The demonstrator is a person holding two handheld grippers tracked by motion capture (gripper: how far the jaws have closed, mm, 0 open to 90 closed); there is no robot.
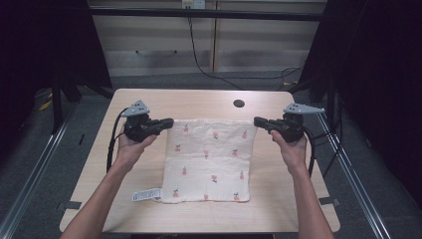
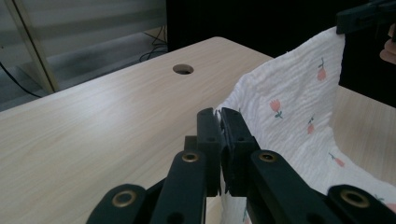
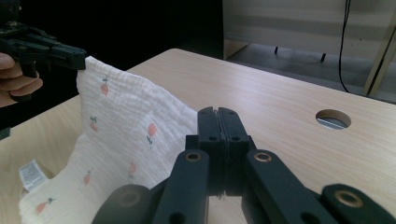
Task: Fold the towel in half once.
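Currently both grippers pinch the far corners of the white cloth (image 1: 209, 159), its far edge lifted off the table (image 1: 149, 102), near edge resting on the wood. Left gripper (image 1: 168, 122) clamped tight on the cloth's left far corner; right gripper (image 1: 258, 121) likewise on the right far corner.

Risk: thin fabric, small bite. Uneven lifting or too much spread between the hands could pull a corner out, dropping that side.

Left gripper view: cloth pinched between the pads (image 2: 208, 126), sagging toward the other gripper. High view: care label (image 1: 147, 194) at the cloth's near left corner; cable hole (image 1: 239, 103) beyond the cloth.
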